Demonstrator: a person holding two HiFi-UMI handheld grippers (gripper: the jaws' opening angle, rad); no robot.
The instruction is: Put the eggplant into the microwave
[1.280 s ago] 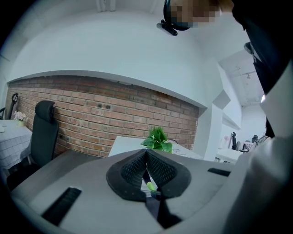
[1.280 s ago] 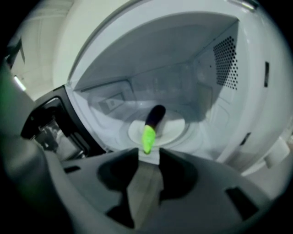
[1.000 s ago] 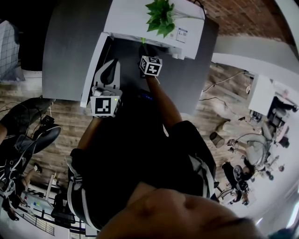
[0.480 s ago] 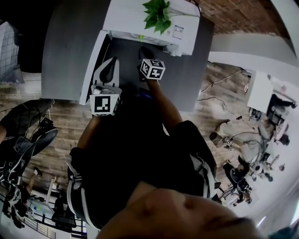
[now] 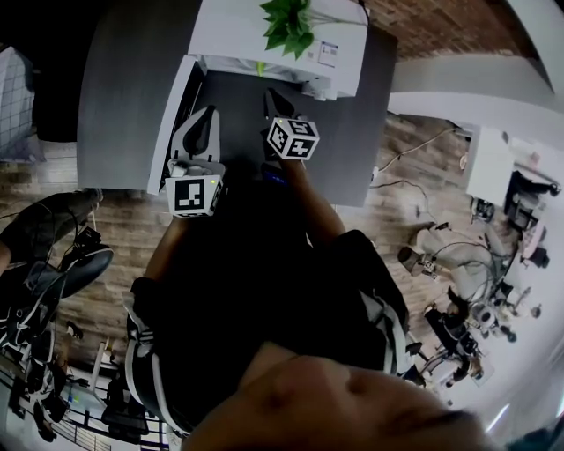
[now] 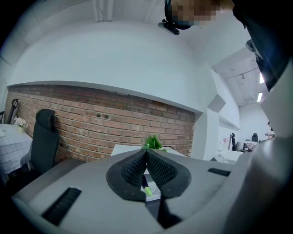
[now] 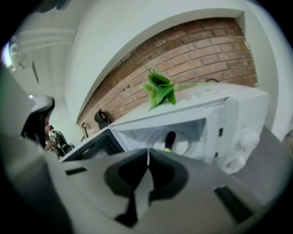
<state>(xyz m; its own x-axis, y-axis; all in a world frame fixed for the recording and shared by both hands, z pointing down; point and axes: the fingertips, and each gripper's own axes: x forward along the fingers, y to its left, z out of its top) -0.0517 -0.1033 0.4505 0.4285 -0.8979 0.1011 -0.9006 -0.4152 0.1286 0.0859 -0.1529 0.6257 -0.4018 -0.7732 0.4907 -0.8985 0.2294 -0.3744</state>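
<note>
The white microwave (image 5: 264, 35) stands on the dark table with its door (image 5: 172, 123) swung open to the left. In the right gripper view the dark eggplant (image 7: 170, 138), green at its end, lies inside the microwave (image 7: 238, 114). My right gripper (image 5: 270, 92) hangs in front of the opening; its jaws (image 7: 148, 153) have just closed and hold nothing. Over the open door my left gripper (image 5: 209, 114) stays shut and empty. Past its touching pads (image 6: 146, 153) a green tip of the eggplant (image 6: 147, 191) shows.
A green plant (image 5: 286, 25) sits on top of the microwave. The grey table (image 5: 123, 88) ends near my body, with wooden floor around it. A black chair (image 5: 62, 264) stands at the left, a white cabinet (image 5: 489, 176) at the right.
The right gripper has drawn back from the microwave's opening and risen, its cube sliding toward me in the head view. The left gripper has stayed where it was.
</note>
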